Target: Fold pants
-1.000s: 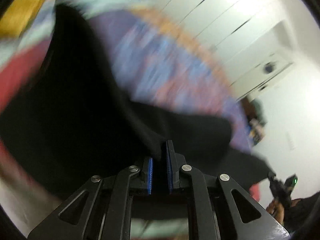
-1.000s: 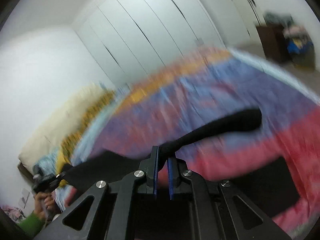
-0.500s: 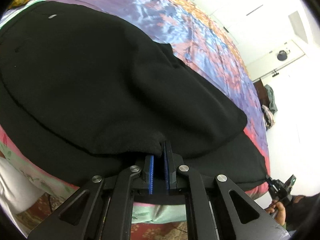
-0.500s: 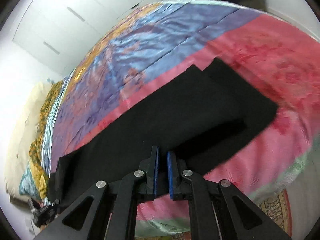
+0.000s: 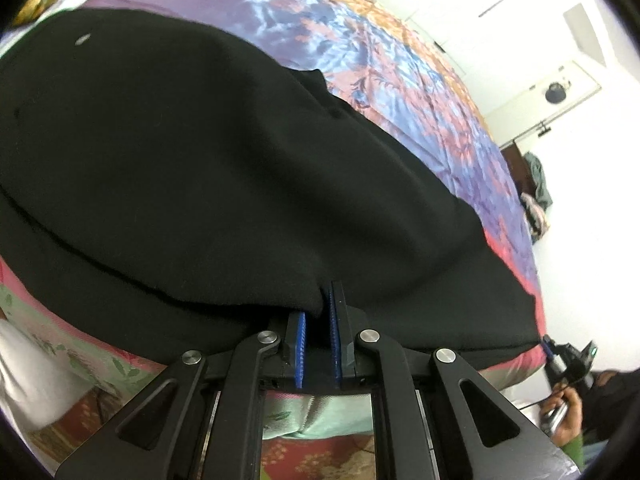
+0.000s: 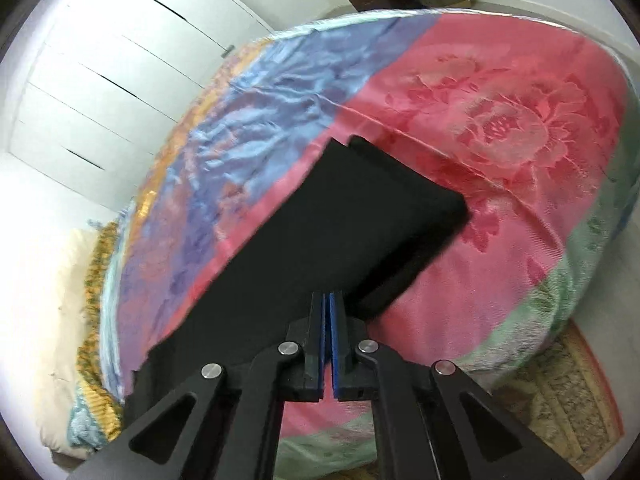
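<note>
Black pants (image 5: pixel 224 168) lay folded lengthwise along the near edge of the bed (image 5: pixel 400 80), on a bedspread (image 6: pixel 500 128) patterned pink, blue and purple; waist end toward the bed's left side, leg ends (image 6: pixel 400 200) toward the right; layers stacked, upper edge lying over the lower one.

Left gripper (image 5: pixel 319 320) at the near edge of the bed; fingers (image 5: pixel 300 344) narrow, pinching a fold of the pants' upper layer between the blue pads; cloth bunched up at the tips.

Right gripper (image 6: pixel 328 320) at the near edge further right, over the leg part; fingers (image 6: pixel 318 344) nearly together, jaws just been opening a little; from this view, cannot tell whether cloth remained pinched between the pads; pants' edge lay right at the tips.

Patterned rug (image 6: pixel 560 392) on the floor beyond the bed's near right corner; white wardrobe doors (image 6: pixel 120 60) behind the far edge.
</note>
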Action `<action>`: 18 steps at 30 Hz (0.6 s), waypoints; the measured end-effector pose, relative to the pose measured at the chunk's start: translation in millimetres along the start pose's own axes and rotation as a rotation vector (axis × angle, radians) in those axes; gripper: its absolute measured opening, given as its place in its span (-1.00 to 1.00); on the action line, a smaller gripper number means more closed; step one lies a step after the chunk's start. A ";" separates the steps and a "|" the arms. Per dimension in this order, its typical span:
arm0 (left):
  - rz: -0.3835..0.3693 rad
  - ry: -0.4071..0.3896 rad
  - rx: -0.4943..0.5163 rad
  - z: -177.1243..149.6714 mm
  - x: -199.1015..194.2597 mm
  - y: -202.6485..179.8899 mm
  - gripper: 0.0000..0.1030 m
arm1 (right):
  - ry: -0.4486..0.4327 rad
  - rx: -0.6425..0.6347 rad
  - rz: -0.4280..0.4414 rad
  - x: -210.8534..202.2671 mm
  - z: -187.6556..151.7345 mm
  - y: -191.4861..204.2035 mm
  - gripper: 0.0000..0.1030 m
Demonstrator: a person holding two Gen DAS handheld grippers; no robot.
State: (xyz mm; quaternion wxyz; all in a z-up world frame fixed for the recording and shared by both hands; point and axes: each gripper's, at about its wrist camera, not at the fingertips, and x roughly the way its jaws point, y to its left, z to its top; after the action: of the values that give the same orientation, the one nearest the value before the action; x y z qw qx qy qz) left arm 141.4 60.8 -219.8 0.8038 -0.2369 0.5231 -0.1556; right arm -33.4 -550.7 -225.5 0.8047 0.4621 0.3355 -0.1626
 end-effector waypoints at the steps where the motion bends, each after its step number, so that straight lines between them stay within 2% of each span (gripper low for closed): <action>1: -0.008 -0.003 -0.008 1.1 -0.8 1.4 -0.85 | -0.017 0.043 0.043 -3.8 1.1 -5.7 -0.33; 2: -0.014 -0.005 -0.012 2.0 -1.3 2.4 -0.85 | -0.054 0.096 0.095 -9.9 2.5 -13.2 -0.08; 4: -0.015 -0.009 -0.007 2.6 -2.4 0.5 -0.85 | -0.066 0.137 0.126 -12.6 6.2 -20.5 -0.08; 7: -0.012 -0.009 -0.010 1.9 -0.6 -0.3 -0.85 | -0.038 0.168 0.145 -7.1 16.0 -21.4 -0.08; 8: -0.012 -0.010 -0.013 1.9 -0.4 -0.7 -0.85 | -0.013 0.175 0.136 -2.7 19.3 -20.0 -0.08; 10: -0.015 -0.012 -0.016 -0.2 -3.4 1.6 -0.85 | 0.046 0.233 0.054 4.1 20.1 -22.2 -0.08; 13: -0.014 -0.013 -0.015 -0.5 -5.1 3.6 -0.85 | 0.071 0.293 0.073 7.7 15.9 -25.3 -0.08; 15: -0.010 -0.011 -0.012 -3.3 -8.9 10.7 -0.85 | 0.066 0.270 0.083 12.3 16.0 -20.6 -0.08; 18: -0.006 -0.009 -0.008 -3.0 -5.9 8.4 -0.84 | 0.040 0.270 0.002 20.4 19.9 -19.6 -0.08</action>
State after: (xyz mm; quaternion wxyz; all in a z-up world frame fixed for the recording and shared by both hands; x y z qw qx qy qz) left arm 136.3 70.2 -220.8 0.8046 -0.2424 0.5196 -0.1546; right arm -22.1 -576.9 -245.0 0.7285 0.5697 0.3261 -0.1962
